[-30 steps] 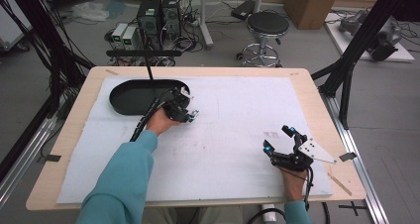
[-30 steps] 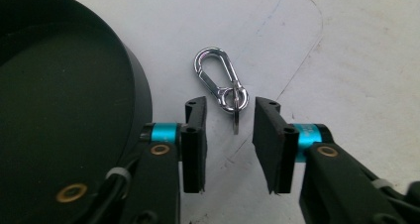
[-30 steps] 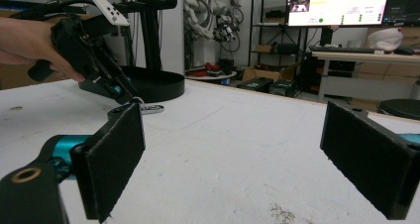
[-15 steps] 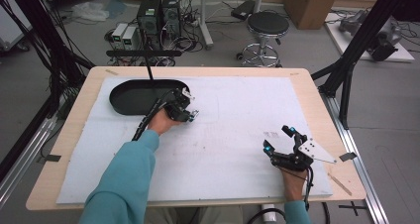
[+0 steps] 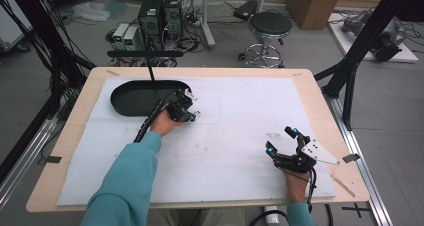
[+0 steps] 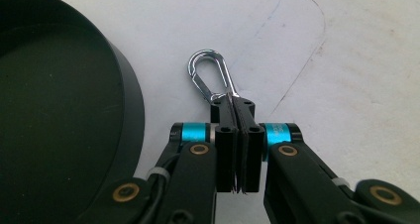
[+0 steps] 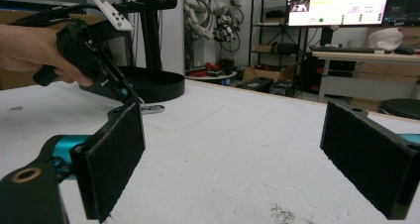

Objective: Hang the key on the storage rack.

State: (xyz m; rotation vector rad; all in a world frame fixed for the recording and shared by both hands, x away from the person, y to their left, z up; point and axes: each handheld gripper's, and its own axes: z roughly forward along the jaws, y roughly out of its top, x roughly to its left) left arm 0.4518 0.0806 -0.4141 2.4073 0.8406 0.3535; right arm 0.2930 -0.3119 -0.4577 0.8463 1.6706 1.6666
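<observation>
Little change is seen from a moment earlier: a silver carabiner (image 6: 210, 75) is kept clamped in the closed left gripper (image 5: 186, 108) beside the black oval tray (image 5: 131, 97), while the right gripper (image 5: 286, 147) is held wide open, empty.

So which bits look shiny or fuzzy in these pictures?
Left gripper view: the silver carabiner glints brightly, held in the shut left gripper; the nearest links below blur a little. Right gripper view: the open black fingers are soft, and the monitor glares white.
</observation>
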